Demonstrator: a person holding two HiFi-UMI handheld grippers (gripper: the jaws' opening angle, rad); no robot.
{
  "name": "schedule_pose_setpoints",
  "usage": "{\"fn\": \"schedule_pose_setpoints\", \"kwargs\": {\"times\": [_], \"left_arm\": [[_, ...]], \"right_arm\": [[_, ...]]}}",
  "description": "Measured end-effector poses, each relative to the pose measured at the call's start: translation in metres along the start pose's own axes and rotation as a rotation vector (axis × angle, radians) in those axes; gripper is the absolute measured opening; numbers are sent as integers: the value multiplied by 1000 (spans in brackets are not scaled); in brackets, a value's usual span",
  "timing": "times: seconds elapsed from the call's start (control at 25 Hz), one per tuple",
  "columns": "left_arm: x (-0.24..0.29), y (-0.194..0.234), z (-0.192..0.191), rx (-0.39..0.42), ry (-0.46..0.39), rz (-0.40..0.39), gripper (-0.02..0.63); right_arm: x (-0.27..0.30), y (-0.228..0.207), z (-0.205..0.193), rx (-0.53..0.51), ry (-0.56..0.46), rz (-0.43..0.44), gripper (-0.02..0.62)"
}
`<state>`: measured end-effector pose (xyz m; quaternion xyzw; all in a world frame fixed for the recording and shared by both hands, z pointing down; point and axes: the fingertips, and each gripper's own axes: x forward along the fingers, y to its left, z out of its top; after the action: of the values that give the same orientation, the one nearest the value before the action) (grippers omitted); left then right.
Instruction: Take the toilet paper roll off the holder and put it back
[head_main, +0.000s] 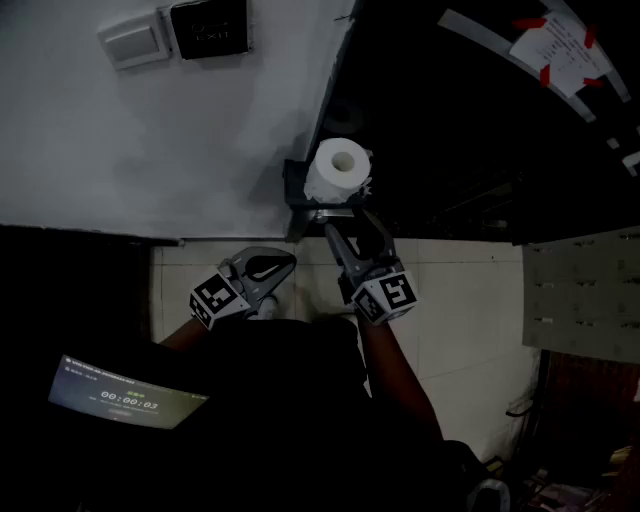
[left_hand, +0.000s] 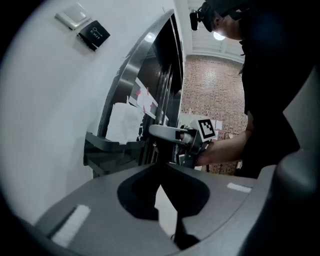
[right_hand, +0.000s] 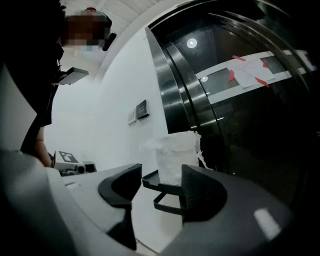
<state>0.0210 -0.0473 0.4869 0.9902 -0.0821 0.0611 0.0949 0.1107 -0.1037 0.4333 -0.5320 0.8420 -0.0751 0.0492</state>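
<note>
Toilet paper roll (head_main: 338, 168): soft white paper, matt, outer edge ragged.
Holder (right_hand: 150, 181): black, smooth, dull sheen; metal or plastic unclear.
Wall (head_main: 150, 150): white, matt, smooth.
Door frame (right_hand: 167, 90): metal, glossy.
Door panel (right_hand: 250, 140): dark, mirror-glossy, catches lamp reflections.
Floor (head_main: 460, 300): pale smooth tiles.
Right claw (right_hand: 160, 172), left claw (left_hand: 161, 185): matt grey plastic.
Far wall (left_hand: 210, 85): rough brick.
</note>
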Motion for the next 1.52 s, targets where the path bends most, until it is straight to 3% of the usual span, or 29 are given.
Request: {"fn": "schedule_pose_setpoints", "kwargs": {"times": [0.32, 0.44, 0.96, 1.16, 1.24, 1.36, 1.52], "left_arm": [[-3, 2, -2, -6, -2, 14, 3], [-4, 3, -3, -7, 0, 16, 3], [-7, 5, -4, -16, 4, 27, 3], [-9, 6, -5, -19, 3, 35, 3], [-9, 6, -5, -20, 3, 37, 3], [-10, 6, -5, -21, 2, 39, 3], [-10, 6, -6, -24, 1, 37, 3]], "right_arm": [[19, -18, 14, -42, 2, -81, 472], [27, -23, 20, -42, 2, -104, 517], [65, -27, 29, -17, 73, -114, 525], [70, -29, 25, -52, 118, -144, 522], [70, -31, 23, -69, 134, -163, 510], [70, -34, 23, -82, 148, -188, 425], [69, -35, 23, -80, 140, -193, 408]]}}
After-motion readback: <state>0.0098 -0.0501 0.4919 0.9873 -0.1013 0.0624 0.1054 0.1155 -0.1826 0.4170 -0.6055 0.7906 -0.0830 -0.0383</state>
